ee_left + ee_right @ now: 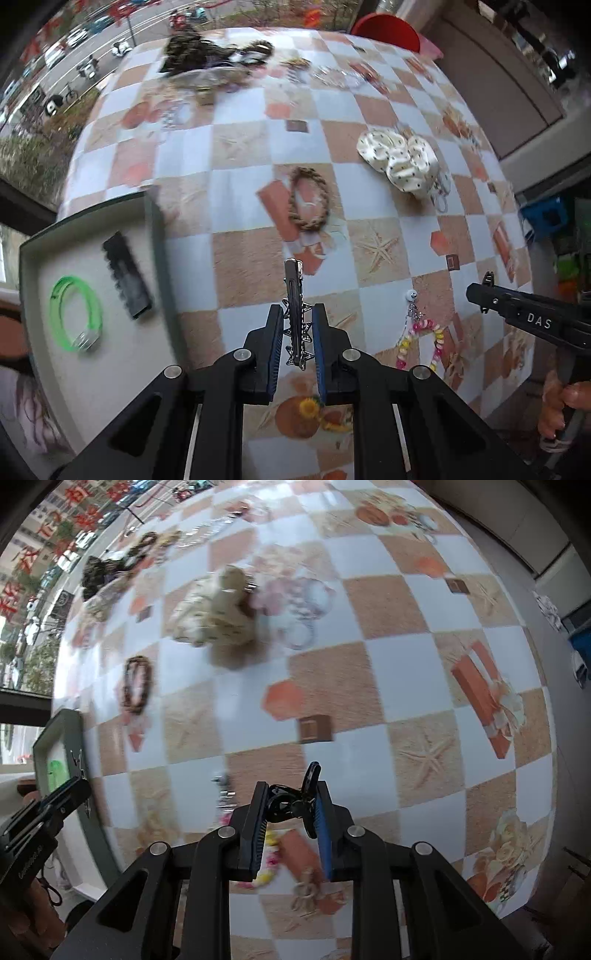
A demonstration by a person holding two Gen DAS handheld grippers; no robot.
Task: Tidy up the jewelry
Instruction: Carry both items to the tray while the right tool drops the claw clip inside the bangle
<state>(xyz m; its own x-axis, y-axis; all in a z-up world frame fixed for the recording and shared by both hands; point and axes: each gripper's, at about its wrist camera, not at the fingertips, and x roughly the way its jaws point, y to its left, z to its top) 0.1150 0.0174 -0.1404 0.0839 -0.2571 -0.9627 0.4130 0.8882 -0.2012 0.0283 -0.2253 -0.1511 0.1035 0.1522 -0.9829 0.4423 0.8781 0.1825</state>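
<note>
Left wrist view, left to right: tray (26, 266) at lower left of frame holds a green bangle (75, 314) and, beside it, a black comb-like clip (127, 275). Left gripper (297, 332) at bottom centre, jaws clamped on a silver spiked hair clip (295, 314), which points up-frame above the checkered bench (240, 155). Braided rope bracelet (308, 199) lies at frame centre, white dotted scrunchie (400, 162) to its upper right. Beaded charm strand (421, 332) lies flat, lower right of the left gripper.

Right wrist view, left to right: tray edge at mid left, the green bangle partly visible inside. Rope bracelet left of centre; blurred scrunchie in upper centre. Right gripper (291, 812) at bottom centre, jaws closed on a black claw clip (295, 797), held off the bench. Dark fabric pile (99, 572) at upper left, too blurred to identify.
</note>
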